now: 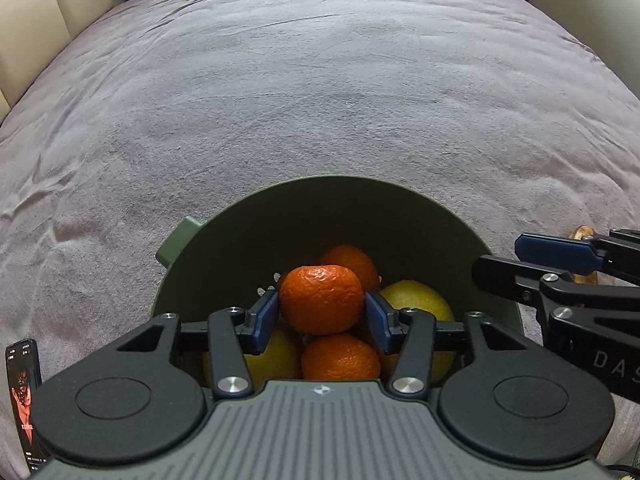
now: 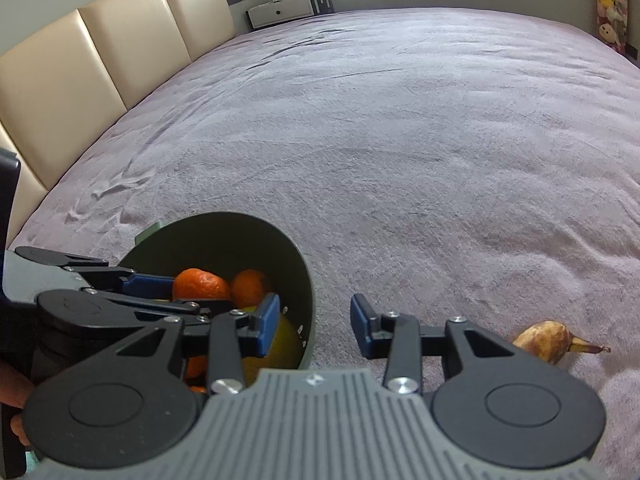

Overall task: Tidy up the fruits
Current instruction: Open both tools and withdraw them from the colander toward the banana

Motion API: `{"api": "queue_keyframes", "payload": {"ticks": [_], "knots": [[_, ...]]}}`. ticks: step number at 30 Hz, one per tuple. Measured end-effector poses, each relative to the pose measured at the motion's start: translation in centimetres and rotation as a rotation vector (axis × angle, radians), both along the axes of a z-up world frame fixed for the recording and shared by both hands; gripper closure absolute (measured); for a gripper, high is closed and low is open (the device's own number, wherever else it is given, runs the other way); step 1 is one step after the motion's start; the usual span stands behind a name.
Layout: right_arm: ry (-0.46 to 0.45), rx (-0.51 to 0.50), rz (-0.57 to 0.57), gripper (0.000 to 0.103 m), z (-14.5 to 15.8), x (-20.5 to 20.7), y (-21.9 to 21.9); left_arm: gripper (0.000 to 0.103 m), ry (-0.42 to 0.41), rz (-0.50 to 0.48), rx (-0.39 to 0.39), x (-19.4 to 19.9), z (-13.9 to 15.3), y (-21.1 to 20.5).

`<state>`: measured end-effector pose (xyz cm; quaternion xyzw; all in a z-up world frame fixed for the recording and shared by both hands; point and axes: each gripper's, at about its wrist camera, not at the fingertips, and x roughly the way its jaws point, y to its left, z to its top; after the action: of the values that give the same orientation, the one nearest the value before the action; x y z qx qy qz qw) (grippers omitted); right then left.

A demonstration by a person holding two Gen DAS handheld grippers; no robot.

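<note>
A dark green bowl (image 1: 280, 216) sits on the bed and holds several oranges and yellow fruits (image 1: 416, 300). My left gripper (image 1: 322, 308) is shut on an orange mandarin (image 1: 322, 300) and holds it over the bowl, above another orange (image 1: 340, 360). In the right wrist view the bowl (image 2: 256, 236) is at lower left, with the left gripper (image 2: 172, 292) and its mandarin (image 2: 200, 285) inside the rim. My right gripper (image 2: 315, 326) is open and empty, just right of the bowl's rim. A brown-spotted banana (image 2: 548, 340) lies on the cover to its right.
The pinkish-grey bed cover (image 1: 320, 100) stretches far ahead. A beige padded headboard (image 2: 100, 52) runs along the left. A phone (image 1: 22, 396) lies at the lower left. A white cabinet (image 2: 284, 10) stands beyond the bed.
</note>
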<state>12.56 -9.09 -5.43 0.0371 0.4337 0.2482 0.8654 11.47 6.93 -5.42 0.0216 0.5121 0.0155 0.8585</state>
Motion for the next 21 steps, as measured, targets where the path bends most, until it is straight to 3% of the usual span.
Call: {"api": "queue_keyframes", "payload": {"ticks": [4, 7, 9, 12, 21], "knots": [[0.001, 0.003, -0.003, 0.059, 0.0, 0.0, 0.1, 0.044, 0.006, 0.001, 0.004, 0.0, 0.1, 0.0], [-0.004, 0.008, -0.006, 0.056, 0.1, -0.1, 0.0, 0.034, 0.005, 0.012, -0.015, 0.1, 0.5, 0.0], [-0.009, 0.012, -0.020, 0.048, 0.3, -0.2, -0.2, 0.033, -0.007, 0.022, -0.026, 0.0, 0.9, 0.2], [-0.013, 0.023, -0.053, 0.039, 0.7, -0.2, -0.8, 0.033, -0.034, 0.027, -0.032, -0.3, 1.7, 0.1], [-0.030, -0.015, -0.144, 0.030, 2.3, -1.1, -2.6, 0.033, -0.148, 0.065, -0.149, -2.1, 5.0, -0.1]]}}
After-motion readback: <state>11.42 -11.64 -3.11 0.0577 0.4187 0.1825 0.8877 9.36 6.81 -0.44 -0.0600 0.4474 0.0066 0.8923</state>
